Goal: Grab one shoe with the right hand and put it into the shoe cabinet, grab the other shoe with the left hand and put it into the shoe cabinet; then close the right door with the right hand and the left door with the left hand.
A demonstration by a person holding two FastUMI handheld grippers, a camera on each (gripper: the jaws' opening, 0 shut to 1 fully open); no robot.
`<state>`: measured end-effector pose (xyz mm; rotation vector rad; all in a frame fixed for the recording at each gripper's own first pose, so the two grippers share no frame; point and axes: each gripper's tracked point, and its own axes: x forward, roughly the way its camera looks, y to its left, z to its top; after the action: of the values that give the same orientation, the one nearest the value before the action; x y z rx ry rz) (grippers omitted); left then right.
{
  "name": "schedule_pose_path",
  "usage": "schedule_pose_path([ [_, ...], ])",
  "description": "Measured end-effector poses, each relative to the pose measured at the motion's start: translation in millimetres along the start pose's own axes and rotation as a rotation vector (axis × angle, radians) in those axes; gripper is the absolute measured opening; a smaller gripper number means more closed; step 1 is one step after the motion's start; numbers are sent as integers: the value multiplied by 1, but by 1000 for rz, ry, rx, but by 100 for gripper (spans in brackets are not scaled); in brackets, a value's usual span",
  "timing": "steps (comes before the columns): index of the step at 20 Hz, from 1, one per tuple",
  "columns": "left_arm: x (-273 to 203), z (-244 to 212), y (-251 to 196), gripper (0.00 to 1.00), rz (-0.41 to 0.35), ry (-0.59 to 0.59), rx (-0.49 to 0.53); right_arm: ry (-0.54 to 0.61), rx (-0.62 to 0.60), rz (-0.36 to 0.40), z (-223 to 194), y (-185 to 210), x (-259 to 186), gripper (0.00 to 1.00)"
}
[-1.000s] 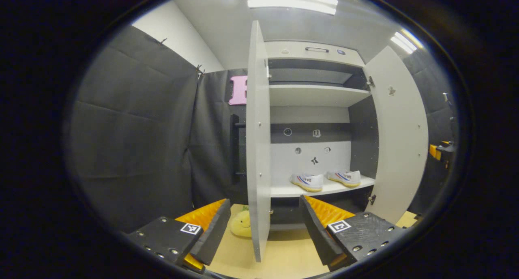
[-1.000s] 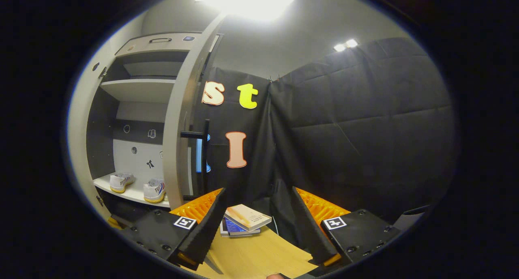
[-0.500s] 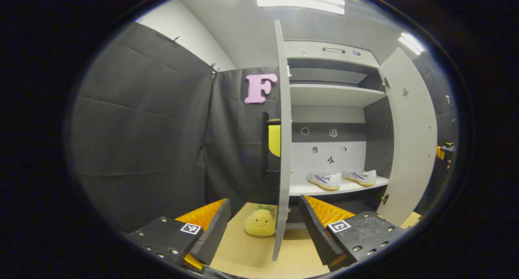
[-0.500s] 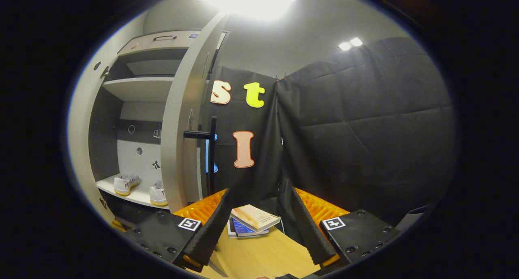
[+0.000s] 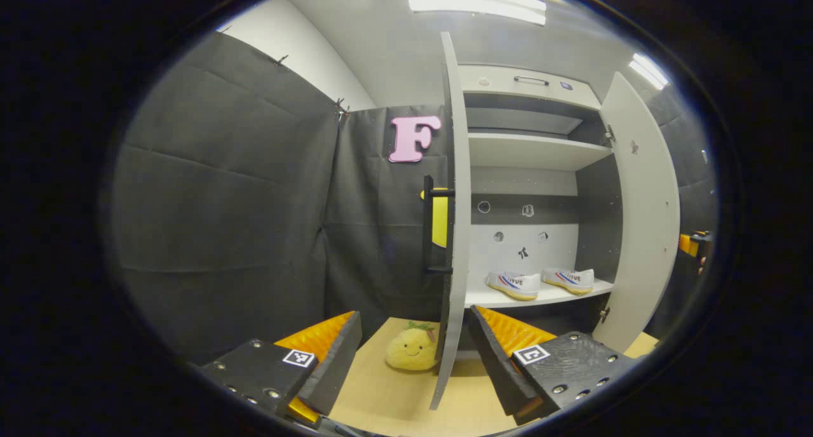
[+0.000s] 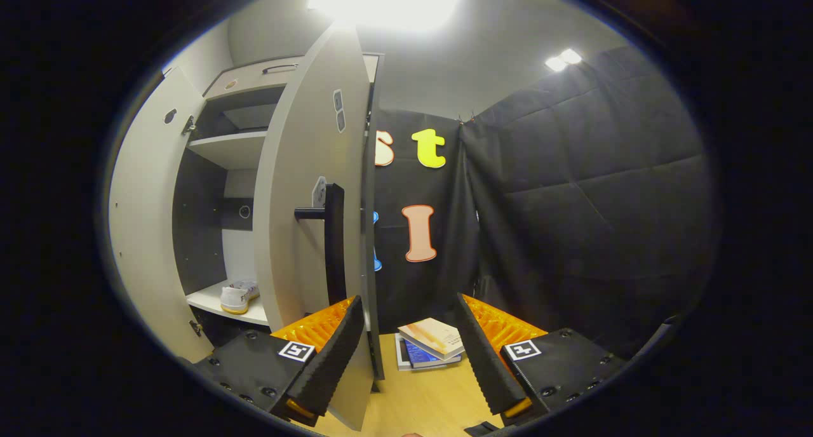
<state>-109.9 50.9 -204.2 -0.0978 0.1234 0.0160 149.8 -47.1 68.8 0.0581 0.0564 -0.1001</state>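
The left gripper [image 5: 413,354] is spread wide and holds nothing; the edge of the left door [image 5: 456,234] stands between its fingers, farther off. The right gripper [image 6: 406,348] is likewise agape and empty, beside the right door [image 6: 305,189] with its black handle [image 6: 333,234]. Both shoes [image 5: 540,282] sit side by side on the cabinet [image 5: 533,151] shelf, striped, their side lettering too small to read. A plush toy [image 5: 411,349] lies on the floor [image 5: 381,399] by the left door; books [image 6: 429,348] lie ahead of the right gripper.

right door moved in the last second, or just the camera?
Yes. In the right gripper view the right door has swung toward closing: it now hides one of the shoes on the fixed shelf, and more of its handle face shows.
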Motion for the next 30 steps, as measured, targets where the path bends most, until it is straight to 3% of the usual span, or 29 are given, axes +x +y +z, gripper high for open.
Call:
schedule_pose_path([
  [2, -2, 0, 1, 96, 7, 2, -2, 4, 10, 40, -1, 16, 1, 93],
  [4, -4, -1, 2, 96, 18, 4, 1, 10, 15, 86, -3, 33, 3, 89],
  [10, -4, -1, 11, 96, 57, 8, 11, -6, 20, 181, 3, 79, 16, 92],
  [12, -2, 1, 16, 96, 71, 5, 17, -20, 6, 181, 6, 81, 19, 96],
  [20, 14, 12, 31, 100, 139, -38, 18, -33, -2, 132, 0, 48, 12, 94],
  [25, 17, 15, 33, 100, 144, -47, 51, -11, -17, 81, -10, 15, 5, 94],
  [29, 19, 18, 27, 99, 105, -64, 37, 0, -13, 57, -17, -2, -2, 96],
  [30, 19, 18, 24, 86, 95, -61, 26, 4, -13, 57, -19, -1, -3, 96],
])
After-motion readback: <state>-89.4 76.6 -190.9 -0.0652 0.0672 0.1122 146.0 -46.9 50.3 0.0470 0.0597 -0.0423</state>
